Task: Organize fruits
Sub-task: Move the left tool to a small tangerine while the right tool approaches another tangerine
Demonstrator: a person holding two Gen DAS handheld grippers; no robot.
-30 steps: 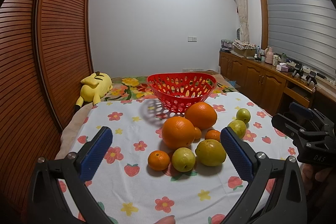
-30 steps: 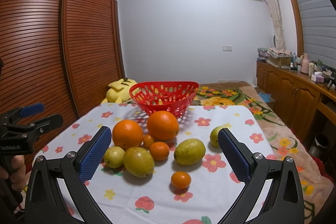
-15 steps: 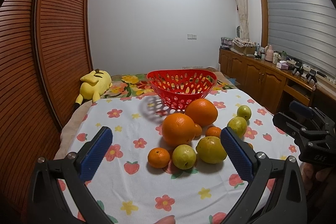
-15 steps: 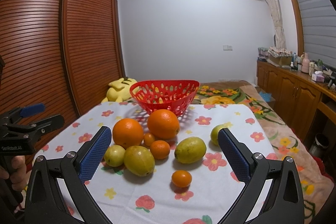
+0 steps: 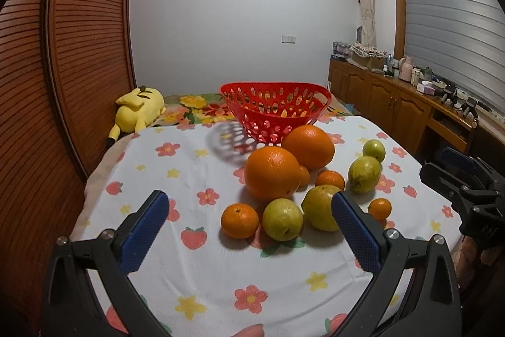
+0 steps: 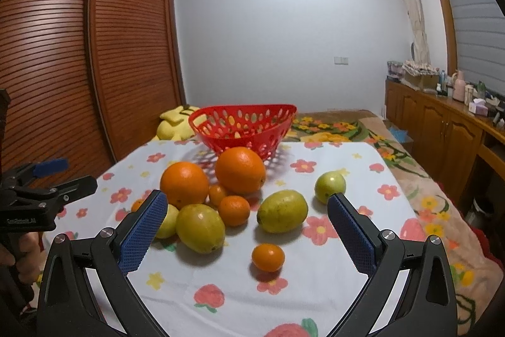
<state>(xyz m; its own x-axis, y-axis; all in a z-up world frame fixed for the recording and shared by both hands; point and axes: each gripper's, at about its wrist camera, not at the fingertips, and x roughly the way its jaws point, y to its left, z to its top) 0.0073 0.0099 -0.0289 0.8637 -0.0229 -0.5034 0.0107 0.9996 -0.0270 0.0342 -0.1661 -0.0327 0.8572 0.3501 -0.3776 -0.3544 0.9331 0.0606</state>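
I see the red basket [image 6: 243, 128] standing upright and empty at the far end of the worktop, its perforated wall touching nothing but the cloth. Just in front of it sit two big oranges [image 6: 240, 170], side by side. Small tangerines [image 6: 234, 210] nestle against them, with one tangerine [image 6: 268, 257] lying apart, nearest me. Yellow-green fruits [image 6: 282, 211] lie scattered around the cluster, one round green one [image 6: 329, 187] off to the right.

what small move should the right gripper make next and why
Probably ease the right gripper forward and down over the small orange. The gripper is open and empty, that fruit lies nearest and apart from the pile, and the red basket holds no fruit that can be seen.
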